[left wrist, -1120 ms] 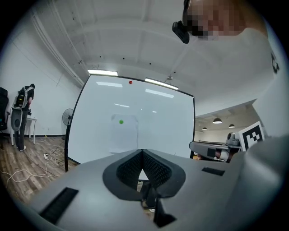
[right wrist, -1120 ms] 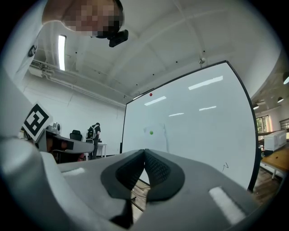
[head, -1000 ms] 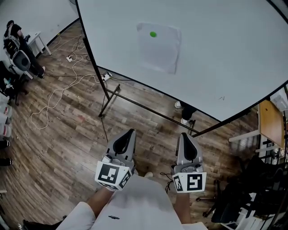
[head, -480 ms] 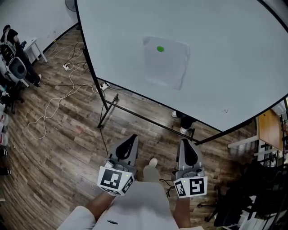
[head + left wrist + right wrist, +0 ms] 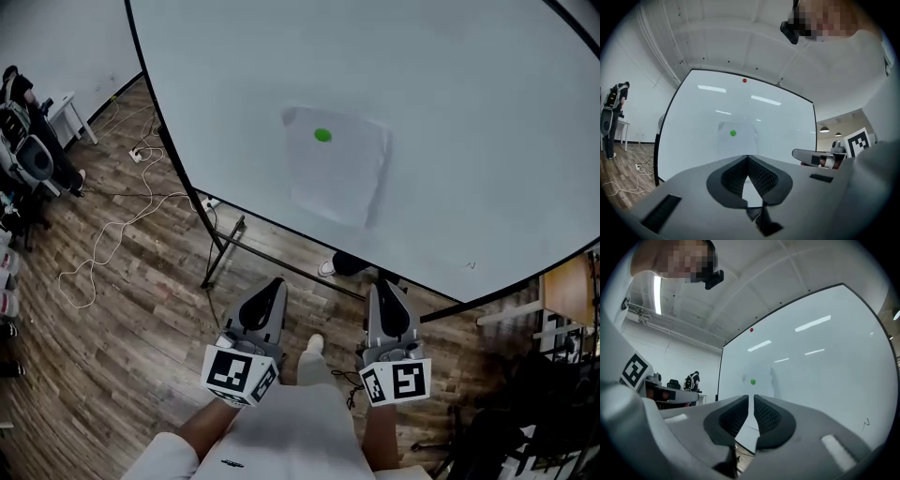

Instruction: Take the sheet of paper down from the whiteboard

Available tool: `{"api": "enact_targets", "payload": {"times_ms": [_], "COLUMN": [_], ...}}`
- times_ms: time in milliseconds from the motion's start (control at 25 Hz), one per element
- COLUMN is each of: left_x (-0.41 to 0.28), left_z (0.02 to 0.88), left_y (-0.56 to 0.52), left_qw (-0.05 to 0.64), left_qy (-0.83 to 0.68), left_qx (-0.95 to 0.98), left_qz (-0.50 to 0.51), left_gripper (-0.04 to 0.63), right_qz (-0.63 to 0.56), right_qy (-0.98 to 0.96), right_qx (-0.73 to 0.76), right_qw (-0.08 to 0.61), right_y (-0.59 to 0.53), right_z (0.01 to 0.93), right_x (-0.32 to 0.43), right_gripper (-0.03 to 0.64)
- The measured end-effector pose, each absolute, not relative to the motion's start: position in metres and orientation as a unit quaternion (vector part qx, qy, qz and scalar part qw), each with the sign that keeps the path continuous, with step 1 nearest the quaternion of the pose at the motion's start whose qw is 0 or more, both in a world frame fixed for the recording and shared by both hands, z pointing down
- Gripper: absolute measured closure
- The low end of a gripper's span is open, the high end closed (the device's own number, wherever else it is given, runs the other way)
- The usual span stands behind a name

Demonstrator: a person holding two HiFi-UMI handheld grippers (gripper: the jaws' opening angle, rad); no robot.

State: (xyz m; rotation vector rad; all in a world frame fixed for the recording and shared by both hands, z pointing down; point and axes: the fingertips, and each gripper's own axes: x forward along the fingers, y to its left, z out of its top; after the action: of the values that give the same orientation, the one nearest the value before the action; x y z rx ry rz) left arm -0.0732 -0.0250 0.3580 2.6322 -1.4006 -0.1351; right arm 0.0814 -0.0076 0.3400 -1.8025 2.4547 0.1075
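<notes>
Pale sheet of paper [image 5: 333, 178], barely distinct against cropped whiteboard [image 5: 469, 112]

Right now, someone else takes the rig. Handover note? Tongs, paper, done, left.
Left tongs: shut, empty, held low, short of the whiteboard.
Right tongs: jaws opening, a narrow gap, nothing between them; also short of the board.
Sheet of paper: flat on the whiteboard, pinned near its top edge by a green magnet.
Done: nothing; the paper is up and untouched.
Left: close in on the sheet, probably lift off the magnet with one pair of tongs, grip the paper with the other and take it down.
</notes>
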Motion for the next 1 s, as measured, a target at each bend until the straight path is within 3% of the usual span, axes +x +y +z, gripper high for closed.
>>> {"api": "enact_targets", "payload": {"times_ms": [440,1000], "left_x": [-0.018,-0.010], "left_z": [0.348,0.362], "left_y": [-0.119,-0.172], "left_qw": [0.071,0.100], "left_qy": [-0.500,-0.517], "left_qx": [0.862,0.850], "left_qz": [-0.044,-0.035], "left_gripper": [0.589,0.589], "right_qz": [0.026,-0.012], "right_qy": [0.838,0.847], "right_qx": [-0.544,-0.531], "right_qw": [0.041,0.010], "right_y": [-0.119,-0.169], "right_z": [0.334,0.360], "right_x": [0.123,0.137], "right_gripper": [0.523,0.503]}}
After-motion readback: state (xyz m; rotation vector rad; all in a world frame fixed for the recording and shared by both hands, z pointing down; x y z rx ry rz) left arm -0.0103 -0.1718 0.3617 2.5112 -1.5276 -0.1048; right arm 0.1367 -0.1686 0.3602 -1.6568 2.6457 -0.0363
